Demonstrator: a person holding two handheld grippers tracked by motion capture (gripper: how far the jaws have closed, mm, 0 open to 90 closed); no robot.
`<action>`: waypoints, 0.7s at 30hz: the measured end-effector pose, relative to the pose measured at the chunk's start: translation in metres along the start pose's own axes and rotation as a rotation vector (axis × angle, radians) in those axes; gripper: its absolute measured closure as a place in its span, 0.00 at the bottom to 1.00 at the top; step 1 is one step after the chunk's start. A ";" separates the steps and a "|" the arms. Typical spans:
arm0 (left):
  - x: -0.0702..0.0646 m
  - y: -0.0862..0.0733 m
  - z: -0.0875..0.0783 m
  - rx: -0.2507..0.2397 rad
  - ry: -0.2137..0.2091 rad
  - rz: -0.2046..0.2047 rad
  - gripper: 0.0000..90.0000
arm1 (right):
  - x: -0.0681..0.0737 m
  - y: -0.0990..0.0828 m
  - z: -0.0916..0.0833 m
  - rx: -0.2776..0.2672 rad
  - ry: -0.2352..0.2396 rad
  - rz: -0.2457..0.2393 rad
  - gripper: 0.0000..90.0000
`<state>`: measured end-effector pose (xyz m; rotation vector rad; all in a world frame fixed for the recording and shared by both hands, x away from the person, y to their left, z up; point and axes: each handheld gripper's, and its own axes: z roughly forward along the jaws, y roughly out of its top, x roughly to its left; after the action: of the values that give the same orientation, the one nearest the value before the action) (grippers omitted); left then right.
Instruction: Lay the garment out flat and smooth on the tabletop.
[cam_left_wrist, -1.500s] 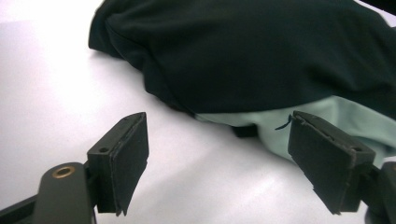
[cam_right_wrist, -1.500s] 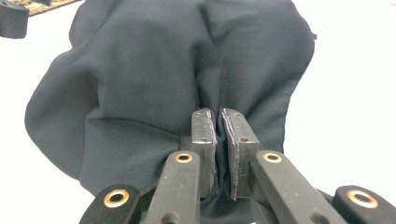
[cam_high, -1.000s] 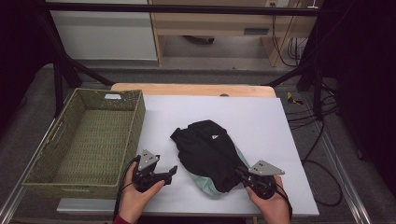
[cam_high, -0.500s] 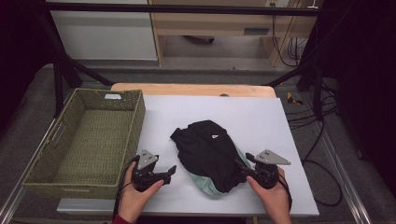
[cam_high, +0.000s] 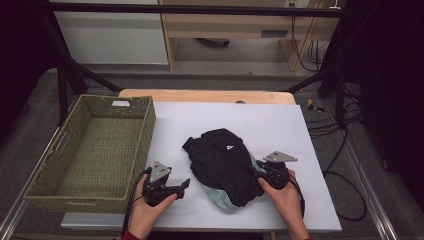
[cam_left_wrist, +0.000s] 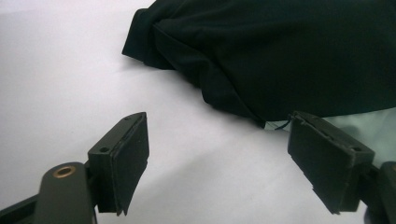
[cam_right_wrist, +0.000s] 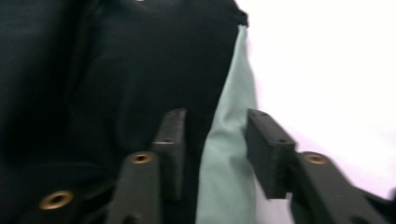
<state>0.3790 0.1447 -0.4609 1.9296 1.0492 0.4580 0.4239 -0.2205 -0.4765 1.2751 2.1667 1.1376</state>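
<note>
Beside the basket (cam_high: 90, 150), the left tool (cam_high: 184, 186) waits with its jaws wide apart and empty, the black clothes (cam_high: 222, 162) just to its right. The right tool (cam_right_wrist: 212, 140) has been closing around the pale green cloth (cam_right_wrist: 229, 154) but isn't pinching it yet; it might grab only that layer, so the black pile slides off. A small white logo (cam_high: 227, 147) is too tiny to read.
</note>
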 end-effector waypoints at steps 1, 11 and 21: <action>-0.001 0.000 0.000 -0.002 -0.001 -0.002 0.23 | 0.000 -0.001 0.001 0.002 0.003 -0.005 0.76; -0.002 -0.001 0.002 0.005 -0.003 0.004 0.23 | 0.002 -0.003 -0.005 -0.012 -0.011 -0.048 0.97; -0.001 0.000 0.000 -0.004 -0.002 -0.001 0.23 | 0.003 -0.012 -0.027 -0.030 -0.060 -0.045 0.98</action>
<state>0.3788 0.1439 -0.4605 1.9252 1.0469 0.4574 0.3979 -0.2337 -0.4698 1.2262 2.1160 1.0964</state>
